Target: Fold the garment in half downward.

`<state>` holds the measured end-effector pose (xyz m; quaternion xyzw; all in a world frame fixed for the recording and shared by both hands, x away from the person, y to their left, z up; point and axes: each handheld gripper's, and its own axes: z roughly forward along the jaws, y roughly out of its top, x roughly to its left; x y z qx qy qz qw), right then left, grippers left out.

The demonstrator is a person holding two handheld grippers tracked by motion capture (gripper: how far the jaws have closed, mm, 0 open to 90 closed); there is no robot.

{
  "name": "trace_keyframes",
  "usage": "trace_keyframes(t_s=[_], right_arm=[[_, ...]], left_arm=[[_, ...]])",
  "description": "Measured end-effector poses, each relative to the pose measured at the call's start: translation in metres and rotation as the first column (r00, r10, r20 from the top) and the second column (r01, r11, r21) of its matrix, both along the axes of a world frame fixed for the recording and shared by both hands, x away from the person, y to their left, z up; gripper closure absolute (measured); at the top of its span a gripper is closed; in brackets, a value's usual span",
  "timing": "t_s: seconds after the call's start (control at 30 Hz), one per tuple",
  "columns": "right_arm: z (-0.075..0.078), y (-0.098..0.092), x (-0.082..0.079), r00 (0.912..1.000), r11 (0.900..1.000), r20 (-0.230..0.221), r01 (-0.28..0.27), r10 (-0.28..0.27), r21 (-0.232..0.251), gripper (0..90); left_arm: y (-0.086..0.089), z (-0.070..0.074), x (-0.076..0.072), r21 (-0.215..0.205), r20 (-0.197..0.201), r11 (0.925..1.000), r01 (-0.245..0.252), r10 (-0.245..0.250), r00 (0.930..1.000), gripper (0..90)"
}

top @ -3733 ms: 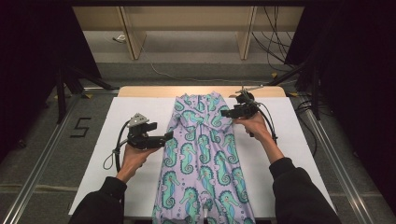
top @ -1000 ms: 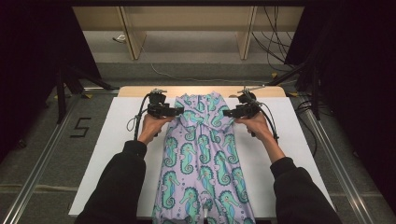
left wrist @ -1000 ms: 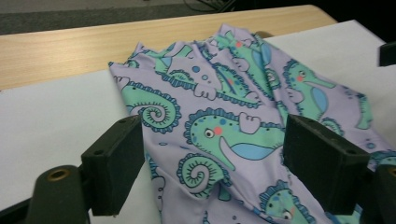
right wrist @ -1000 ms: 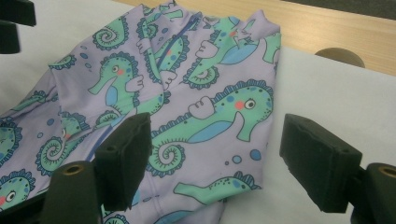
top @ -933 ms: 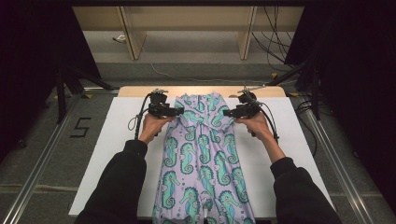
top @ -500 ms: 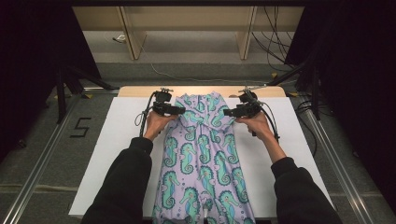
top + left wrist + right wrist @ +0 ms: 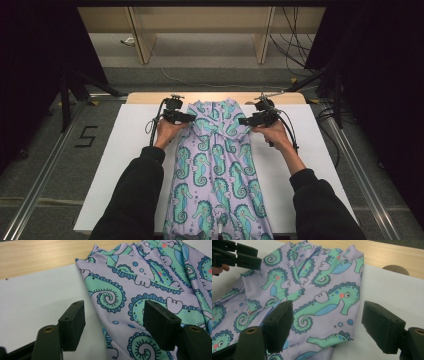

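A lilac garment (image 7: pixel 215 165) printed with green seahorses lies flat and lengthwise on the white table cover (image 7: pixel 115 165), its collar end toward the wooden strip (image 7: pixel 150 97) at the far edge of the table. All positions below are referenced to the garment.

Left gripper (image 7: pixel 186 118): positioned at the garment's left shoulder edge, near the collar end. In the left gripper view the gripper (image 7: pixel 112 322) has its two jaws apart, straddling the garment's side edge: one jaw stands over the bare white cover just beside the fabric, the other over the printed fabric. The jaws have just been closing, with the fabric edge between them, but the pads do not yet press on the cloth. Nothing is held.

Right gripper (image 7: pixel 245 121): positioned at the garment's right shoulder edge, level with the left gripper across the collar end. In the right gripper view the gripper (image 7: pixel 325 325) has its jaws spread wide. One jaw stands over the printed fabric, the other over the white cover beside the garment's folded edge. No pad contacts the cloth. Nothing is held.

The zip line at the garment's collar runs between the two grippers.
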<state>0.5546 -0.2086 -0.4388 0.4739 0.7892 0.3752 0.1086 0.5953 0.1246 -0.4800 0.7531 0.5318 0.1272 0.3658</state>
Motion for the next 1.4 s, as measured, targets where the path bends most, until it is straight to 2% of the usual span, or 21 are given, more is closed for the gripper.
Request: trace_keyframes(t_s=[0.1,0.27,0.43,0.53,0.77,0.9,1.13,1.4], right_arm=[[0.000,0.000,0.000,1.0000,1.000,-0.002,0.000,0.000,-0.001,26.3],[0.000,0.000,0.000,1.0000,1.000,0.000,0.000,0.000,-0.001,26.4],[0.000,0.001,0.000,1.0000,1.000,-0.001,-0.002,0.002,-0.002,26.4],[0.000,0.001,0.000,1.0000,1.000,-0.001,-0.002,0.002,-0.002,26.5],[0.000,0.000,0.000,1.0000,1.000,-0.002,-0.003,0.003,-0.002,26.6],[0.000,-0.001,0.000,1.0000,1.000,-0.004,0.001,-0.001,-0.003,26.6],[-0.003,0.000,0.002,1.0000,1.000,-0.006,0.004,-0.004,-0.008,27.7],[-0.007,-0.003,0.013,0.9985,0.999,-0.028,0.047,-0.047,0.017,29.5]], left_arm=[[-0.001,-0.001,0.001,0.000,-0.004,1.0000,-0.001,0.001,1.0000,37.1],[0.000,-0.003,0.006,0.028,-0.012,0.9995,-0.015,0.016,0.9998,42.6],[0.000,-0.008,0.009,0.018,-0.027,0.9997,-0.018,0.019,0.9995,47.0],[-0.003,-0.010,0.009,0.029,-0.029,0.9995,-0.010,0.010,0.9995,50.3],[-0.007,-0.012,0.010,0.047,-0.033,0.9989,0.007,-0.005,0.9995,69.9],[-0.008,-0.010,0.008,0.063,-0.015,0.9979,0.008,-0.008,0.9999,83.2],[-0.009,-0.009,0.008,0.066,-0.002,0.9977,0.016,-0.016,0.9999,86.3],[-0.009,-0.007,0.007,0.075,0.009,0.9970,0.020,-0.021,0.9997,86.5]])
